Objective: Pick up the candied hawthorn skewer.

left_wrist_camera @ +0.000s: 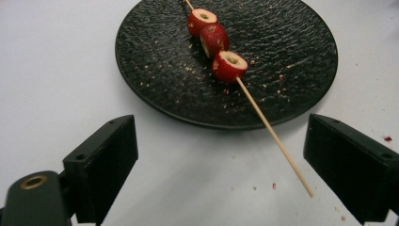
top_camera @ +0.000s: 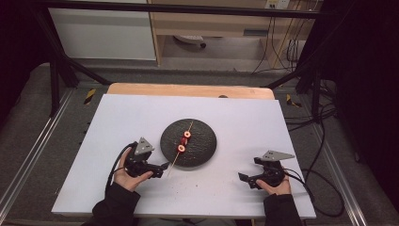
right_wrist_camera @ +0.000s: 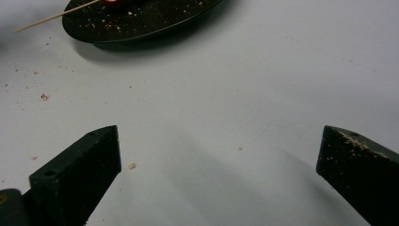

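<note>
Skewer (left_wrist_camera: 263,117) with 3 red fruit pieces (left_wrist_camera: 229,66) lies across the black plate (left_wrist_camera: 155,70), bare end overhanging between the left gripper (left_wrist_camera: 221,160) jaws, spread wide. Right gripper (right_wrist_camera: 216,165) wide too, holding nothing. Clip that thin stick off-centre and it may roll away. White table (top_camera: 244,122), crumb-speckled; cables behind.

High overhead; gripper views low, sharing plate (top_camera: 202,150)

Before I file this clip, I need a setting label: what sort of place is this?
Probably a lab recording station, not a kitchen: a white board on a table inside a black metal frame, loose cables on the floor, and a staged black plate holding a fruit skewer.
</note>
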